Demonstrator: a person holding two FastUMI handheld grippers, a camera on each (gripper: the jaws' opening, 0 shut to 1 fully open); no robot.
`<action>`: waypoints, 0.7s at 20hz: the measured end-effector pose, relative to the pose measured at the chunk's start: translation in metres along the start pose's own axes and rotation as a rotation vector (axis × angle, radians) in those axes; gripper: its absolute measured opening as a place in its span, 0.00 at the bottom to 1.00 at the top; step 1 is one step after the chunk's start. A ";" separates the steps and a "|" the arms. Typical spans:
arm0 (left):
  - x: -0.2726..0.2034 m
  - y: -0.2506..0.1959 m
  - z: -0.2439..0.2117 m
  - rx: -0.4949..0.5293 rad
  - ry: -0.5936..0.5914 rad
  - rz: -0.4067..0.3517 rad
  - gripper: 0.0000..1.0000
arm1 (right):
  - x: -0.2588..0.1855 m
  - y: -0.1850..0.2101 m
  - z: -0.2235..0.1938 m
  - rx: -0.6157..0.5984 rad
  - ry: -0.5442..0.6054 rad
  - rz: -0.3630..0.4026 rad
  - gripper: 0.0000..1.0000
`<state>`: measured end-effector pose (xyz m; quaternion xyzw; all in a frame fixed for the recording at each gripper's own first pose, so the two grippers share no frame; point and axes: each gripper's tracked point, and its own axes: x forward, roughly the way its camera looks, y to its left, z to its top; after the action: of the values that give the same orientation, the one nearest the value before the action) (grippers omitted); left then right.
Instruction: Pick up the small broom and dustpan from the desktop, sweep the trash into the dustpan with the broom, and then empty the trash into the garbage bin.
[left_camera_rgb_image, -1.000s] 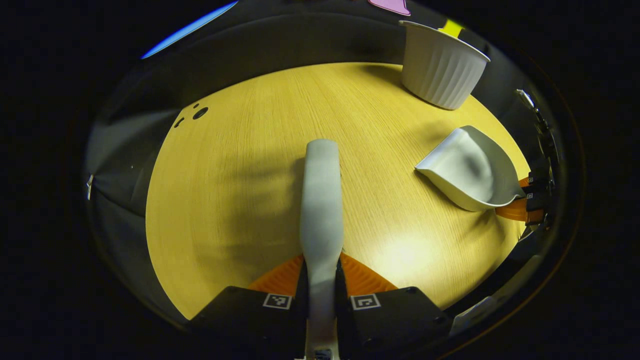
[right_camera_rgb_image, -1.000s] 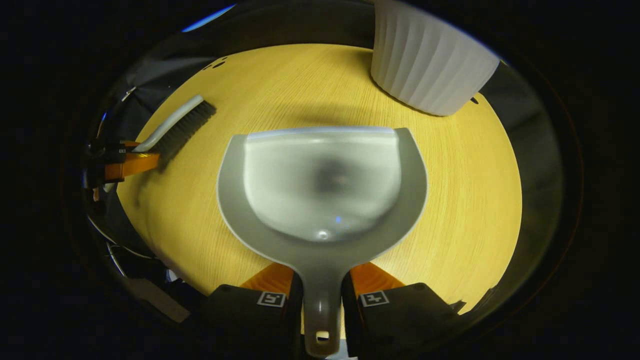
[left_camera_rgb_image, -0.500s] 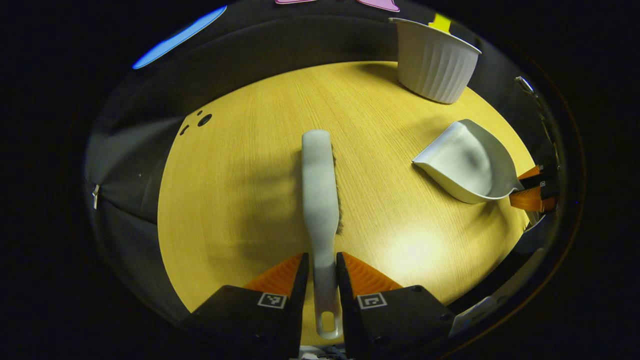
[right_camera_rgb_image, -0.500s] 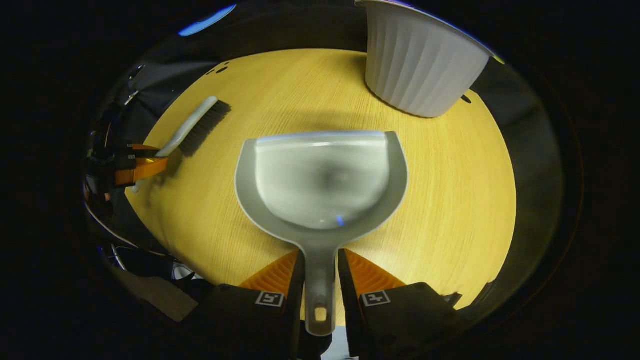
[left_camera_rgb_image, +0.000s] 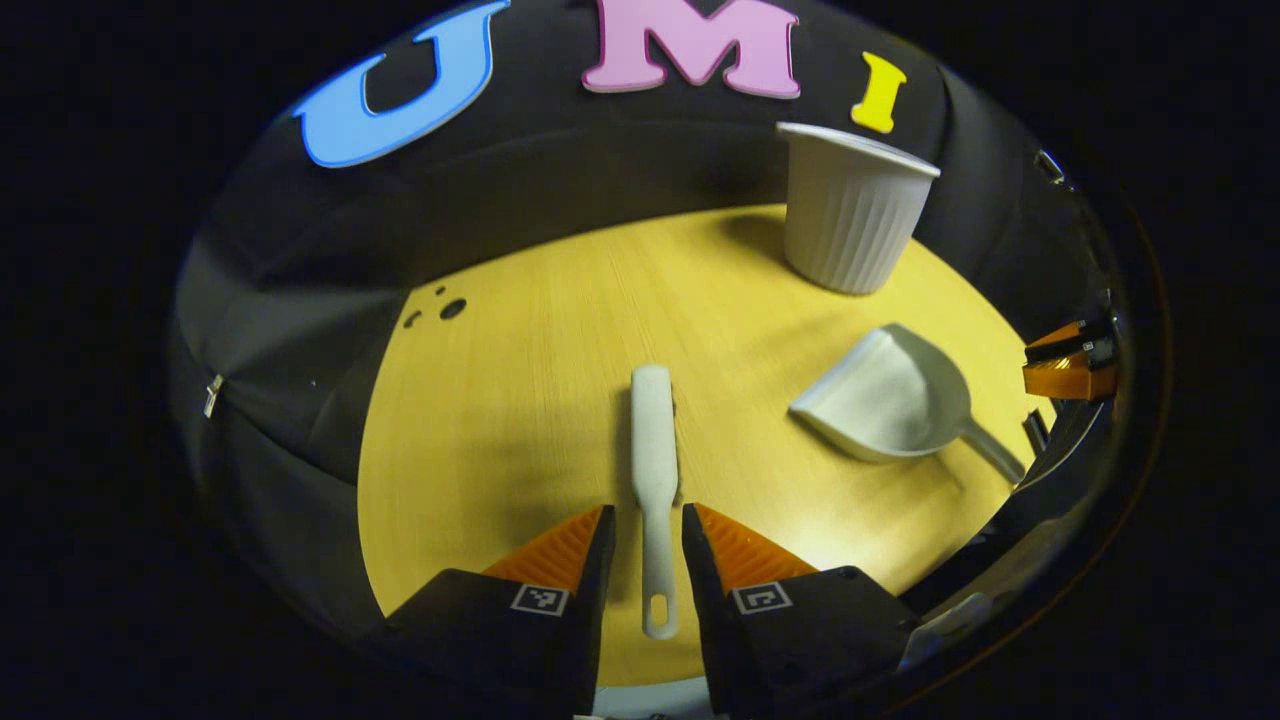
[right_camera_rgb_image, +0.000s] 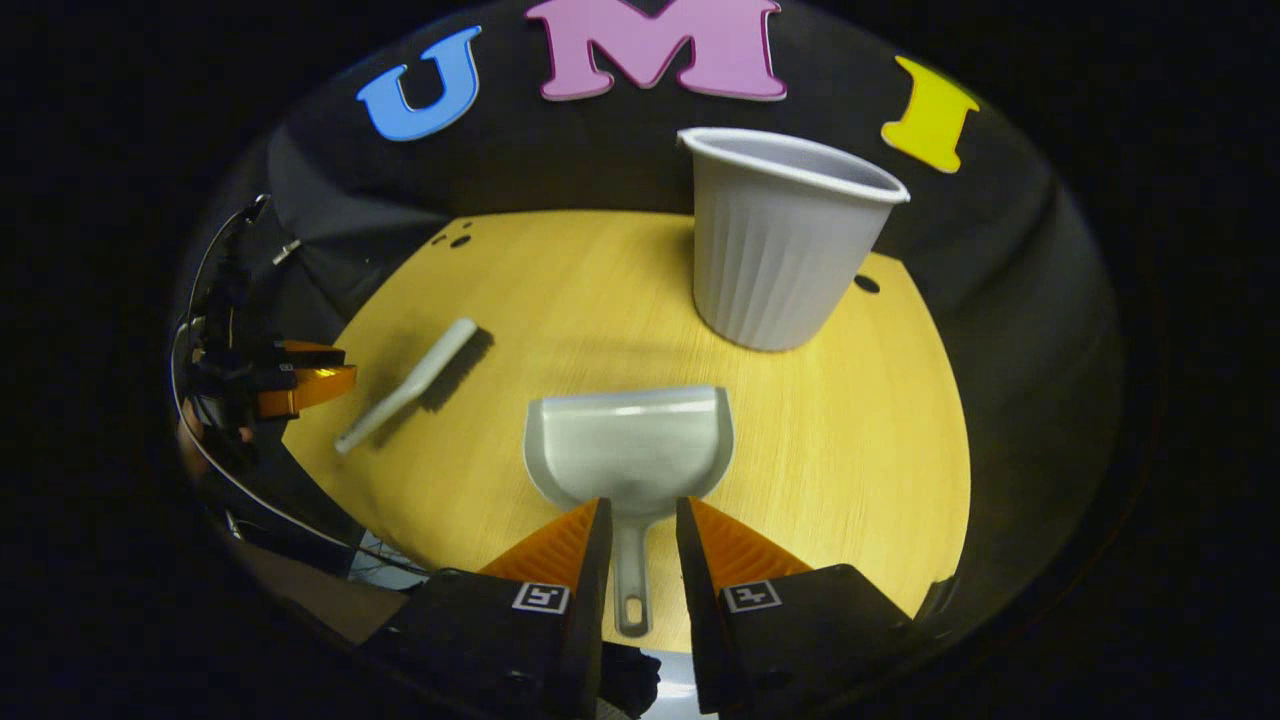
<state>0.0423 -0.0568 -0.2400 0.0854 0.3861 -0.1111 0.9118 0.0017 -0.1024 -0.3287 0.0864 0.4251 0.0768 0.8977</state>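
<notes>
Broom (left_camera_rgb_image: 652, 470) and dustpan (right_camera_rgb_image: 628, 455) lie flat on the counter (right_camera_rgb_image: 850, 460), handles between open left tongs (left_camera_rgb_image: 645, 530) and right tongs (right_camera_rgb_image: 640, 520), ready for gripping.

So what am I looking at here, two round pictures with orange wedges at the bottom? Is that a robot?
No robot: a person holds a hand-held gripper in each hand, and a fisheye camera rides on each. The wedges are each gripper's two fingers. In the left gripper view, the left hand-held gripper stands open around the handle of a small broom lying on the yellow table. In the right gripper view, the right hand-held gripper is open around the handle of the dustpan, also resting on the table. Behind stands a white ribbed garbage bin. Nothing is gripped.
</notes>
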 end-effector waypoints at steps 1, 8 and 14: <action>-0.009 -0.001 0.021 -0.007 -0.065 -0.001 0.45 | -0.010 0.003 0.019 -0.005 -0.064 -0.002 0.46; -0.102 -0.012 0.150 -0.038 -0.515 -0.021 0.45 | -0.071 0.022 0.126 -0.076 -0.434 -0.041 0.40; -0.166 -0.018 0.198 -0.068 -0.722 -0.052 0.44 | -0.111 0.042 0.175 -0.123 -0.627 -0.056 0.38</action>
<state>0.0607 -0.0989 0.0154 0.0006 0.0450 -0.1442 0.9885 0.0649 -0.1004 -0.1273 0.0396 0.1244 0.0471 0.9903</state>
